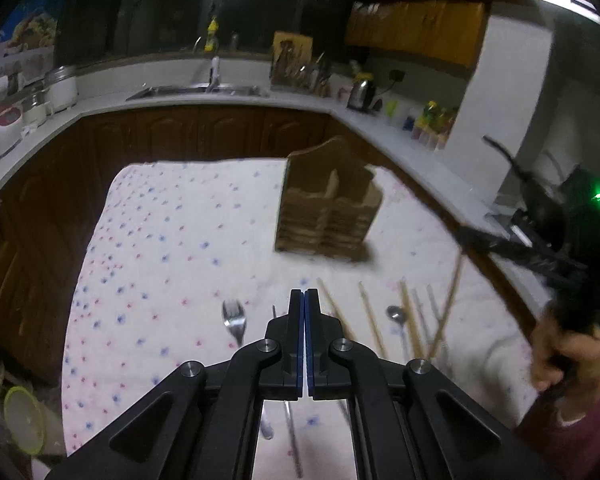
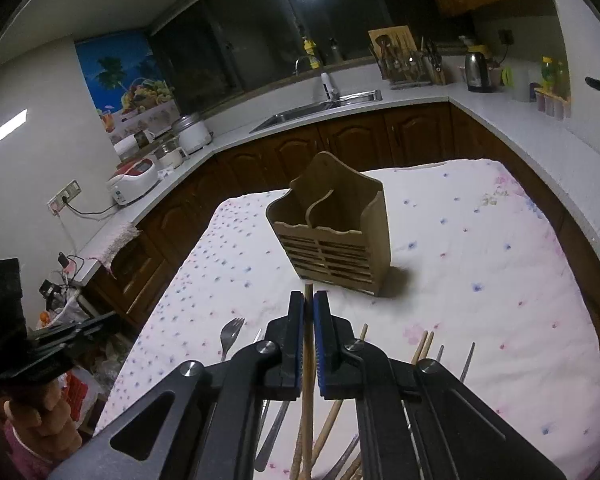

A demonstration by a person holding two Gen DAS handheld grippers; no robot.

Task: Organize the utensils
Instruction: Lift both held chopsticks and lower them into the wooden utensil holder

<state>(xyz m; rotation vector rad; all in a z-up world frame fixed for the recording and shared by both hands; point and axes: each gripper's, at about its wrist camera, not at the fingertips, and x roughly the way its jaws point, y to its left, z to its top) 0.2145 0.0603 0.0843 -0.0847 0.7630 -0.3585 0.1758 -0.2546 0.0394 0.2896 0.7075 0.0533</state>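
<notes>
Left gripper [image 1: 304, 292]: jaws pressed together on nothing, idling low over the cloth-covered counter [image 1: 160, 240] with a fork [image 1: 234, 318] just to its left. Right gripper [image 2: 308, 295]: clamped on one wooden chopstick [image 2: 308, 364], tip poking past the jaws toward the wooden caddy [image 2: 332, 236] straight ahead, likely for dropping in. Loose chopsticks [image 2: 422, 346] and cutlery lie below and right of it, unsorted.
</notes>
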